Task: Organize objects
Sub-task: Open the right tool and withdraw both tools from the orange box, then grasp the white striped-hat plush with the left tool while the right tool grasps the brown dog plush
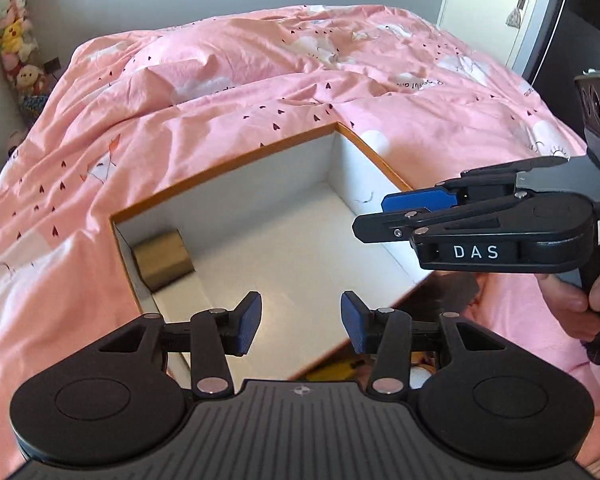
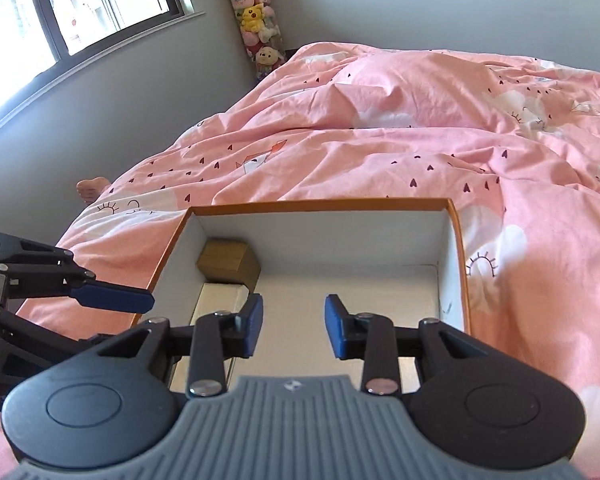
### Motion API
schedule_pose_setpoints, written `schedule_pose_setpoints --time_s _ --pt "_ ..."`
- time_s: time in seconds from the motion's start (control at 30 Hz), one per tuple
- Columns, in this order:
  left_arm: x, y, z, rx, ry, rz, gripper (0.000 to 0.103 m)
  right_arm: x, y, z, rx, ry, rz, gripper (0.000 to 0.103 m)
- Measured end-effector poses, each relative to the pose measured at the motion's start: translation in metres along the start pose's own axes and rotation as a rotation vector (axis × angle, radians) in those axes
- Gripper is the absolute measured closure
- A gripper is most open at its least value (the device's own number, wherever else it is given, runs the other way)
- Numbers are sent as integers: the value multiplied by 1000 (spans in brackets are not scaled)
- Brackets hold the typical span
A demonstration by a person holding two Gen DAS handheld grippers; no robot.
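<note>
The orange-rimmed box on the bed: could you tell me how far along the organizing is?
Done: a brown carton and a white box sit together in one corner of the orange-rimmed box. In hand: nothing; the left gripper and right gripper are both open and empty above it. Left: most of the floor is bare; no loose items are visible.

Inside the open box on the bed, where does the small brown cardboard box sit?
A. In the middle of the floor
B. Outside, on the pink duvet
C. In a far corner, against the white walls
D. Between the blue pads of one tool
C: the small brown cardboard box sits in a far corner of the orange-rimmed box, touching its white walls, with a flat white box just in front of it.
</note>
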State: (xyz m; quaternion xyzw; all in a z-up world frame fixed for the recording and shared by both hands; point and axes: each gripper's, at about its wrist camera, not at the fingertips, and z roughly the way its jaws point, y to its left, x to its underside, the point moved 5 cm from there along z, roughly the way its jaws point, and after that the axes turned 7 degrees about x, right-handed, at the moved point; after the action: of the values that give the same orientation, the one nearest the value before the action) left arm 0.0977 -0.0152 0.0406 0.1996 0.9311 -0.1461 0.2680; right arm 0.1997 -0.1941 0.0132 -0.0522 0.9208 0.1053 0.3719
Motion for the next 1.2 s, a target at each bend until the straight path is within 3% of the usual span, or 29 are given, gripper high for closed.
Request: schedule_pose_setpoints --time_s 0.2,0.43,0.63,0.9,1.2 --pt "47 -45 8 64 12 -107 49 54 0 -27 41 44 1 67" --pt "49 -28 66 36 62 -195 46 114 1 -30 65 145 24 67" --pt "67 -17 76 26 67 -201 42 143 0 -28 65 208 32 67" --pt "73 -16 93 -30 80 -196 40 158 -11 -20 95 259 46 67" --pt "77 -24 96 -124 118 -140 40 157 -13 -11 30 297 59 66"
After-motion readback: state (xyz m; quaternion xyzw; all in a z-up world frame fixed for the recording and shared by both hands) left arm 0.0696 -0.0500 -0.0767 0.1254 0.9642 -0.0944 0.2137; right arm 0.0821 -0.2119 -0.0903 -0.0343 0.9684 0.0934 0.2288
